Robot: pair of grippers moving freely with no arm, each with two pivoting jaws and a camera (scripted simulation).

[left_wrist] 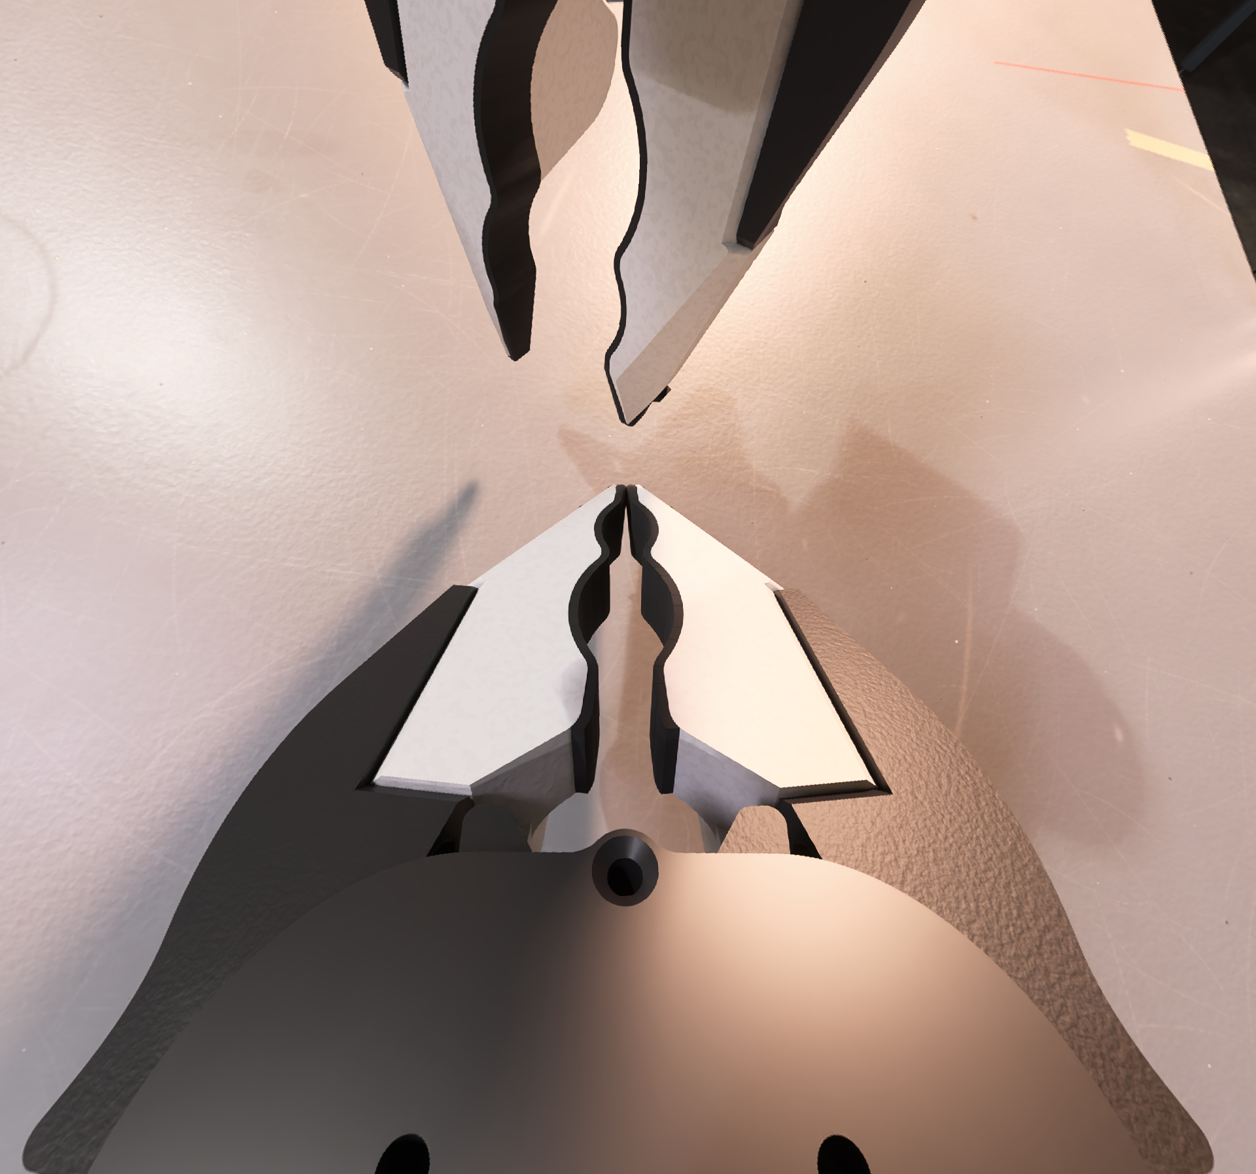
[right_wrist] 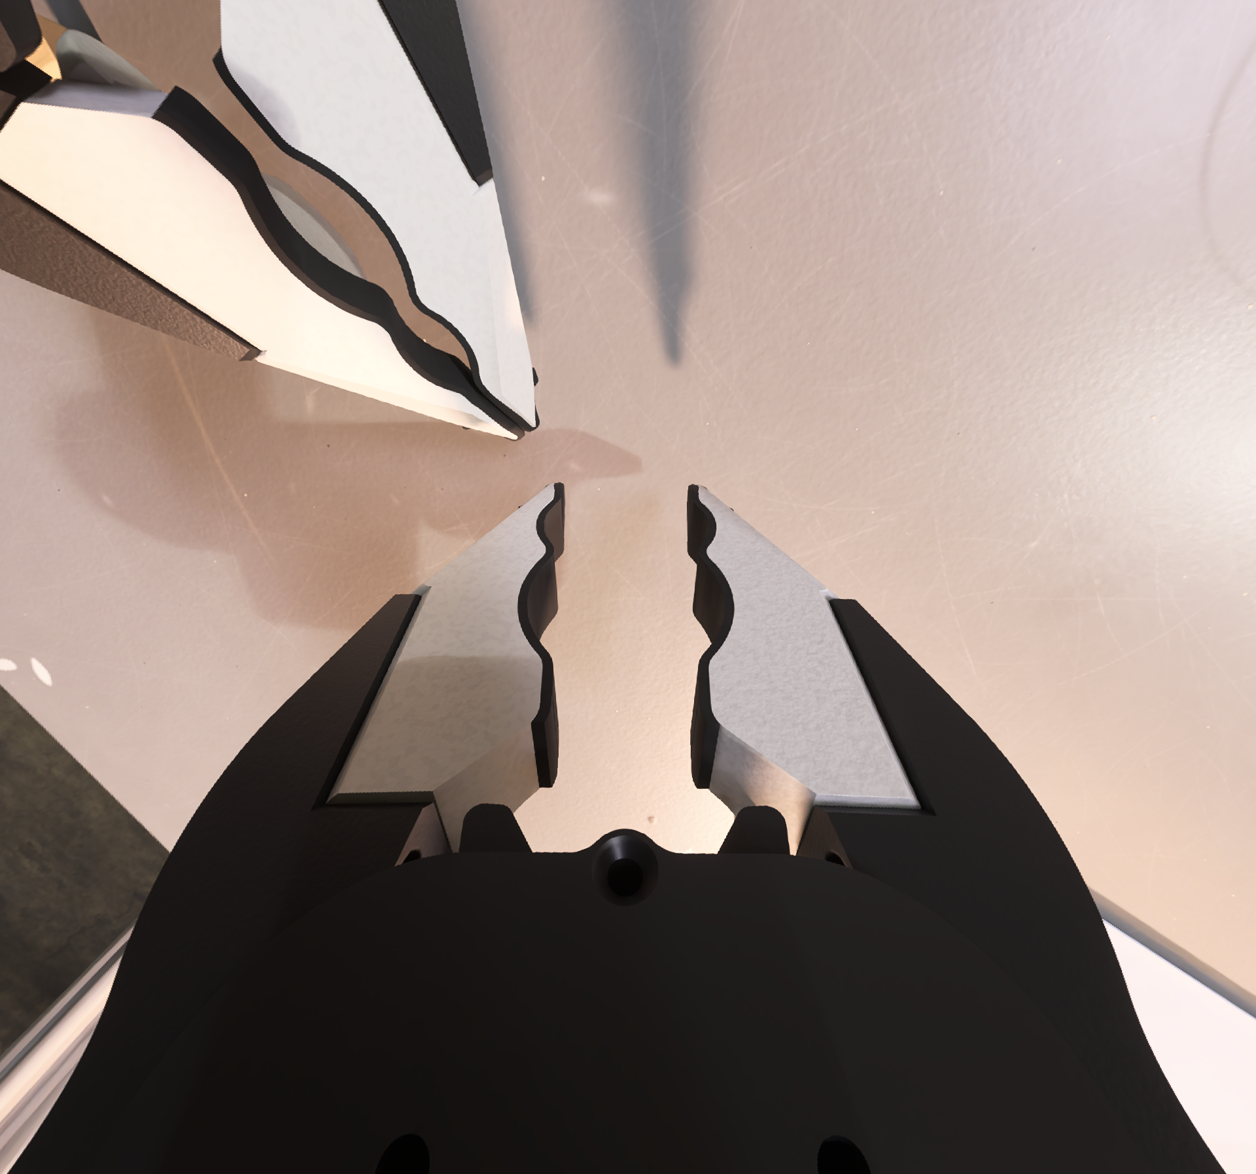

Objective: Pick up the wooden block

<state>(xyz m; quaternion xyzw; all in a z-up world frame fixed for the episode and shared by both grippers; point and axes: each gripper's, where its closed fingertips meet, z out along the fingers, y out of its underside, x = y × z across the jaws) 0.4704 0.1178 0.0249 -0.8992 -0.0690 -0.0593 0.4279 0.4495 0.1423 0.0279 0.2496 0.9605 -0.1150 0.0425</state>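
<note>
Scuffed pale tabletop (left_wrist: 204,326); dark floor (right_wrist: 54,801), maybe.

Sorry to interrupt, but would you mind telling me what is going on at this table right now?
Two sets of black-and-white two-finger tongs point tip to tip just above a pale, scuffed beige tabletop. The left tongs are shut with nothing between their fingers. The right tongs are open and also empty, close to the left ones but not touching them. The wooden block they are meant to pick up shows in neither view, so nothing is being held at this moment.
</note>
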